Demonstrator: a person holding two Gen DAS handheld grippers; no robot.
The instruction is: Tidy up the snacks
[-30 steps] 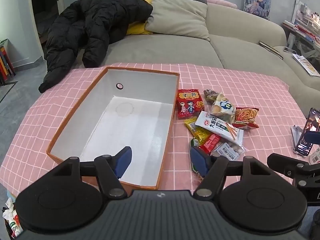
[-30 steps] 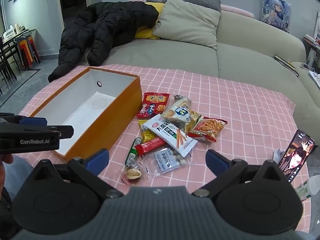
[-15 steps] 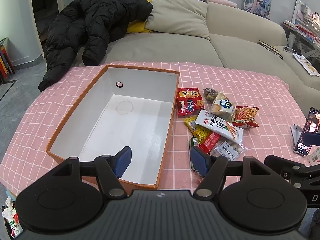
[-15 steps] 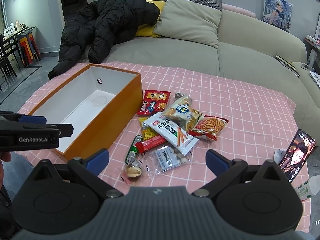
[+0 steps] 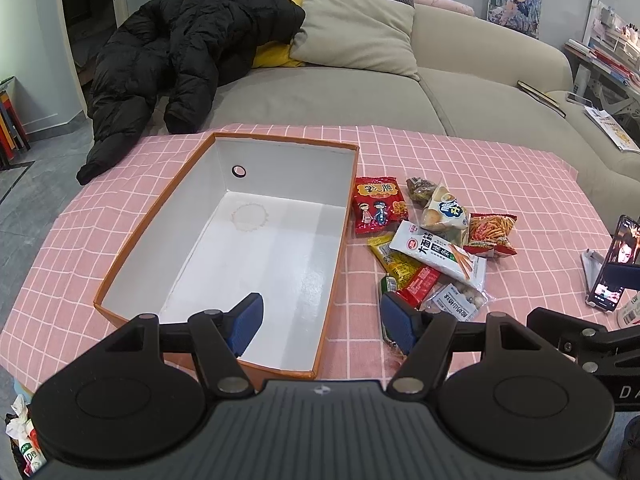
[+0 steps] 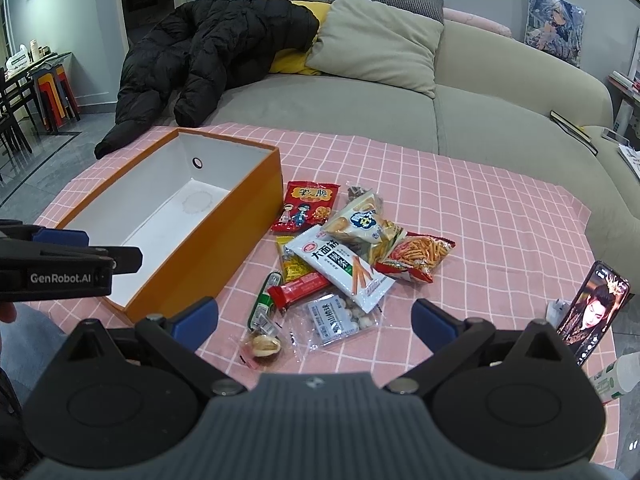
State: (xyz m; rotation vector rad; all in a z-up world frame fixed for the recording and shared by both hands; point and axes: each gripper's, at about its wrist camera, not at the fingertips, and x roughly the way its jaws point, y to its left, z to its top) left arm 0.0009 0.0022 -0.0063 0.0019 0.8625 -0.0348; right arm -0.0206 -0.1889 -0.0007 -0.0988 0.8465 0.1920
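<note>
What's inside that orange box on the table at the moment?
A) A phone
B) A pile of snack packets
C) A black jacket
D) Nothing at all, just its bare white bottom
D: the orange box shows only its bare white floor, while the snack packets all lie on the pink checked cloth beside it, and both grippers, left and right, are open and hold nothing.

Green packet [image 5: 387, 285] half hidden behind left gripper [image 5: 320, 322] fingertip; phone [image 5: 618, 264] partly blocked.
</note>
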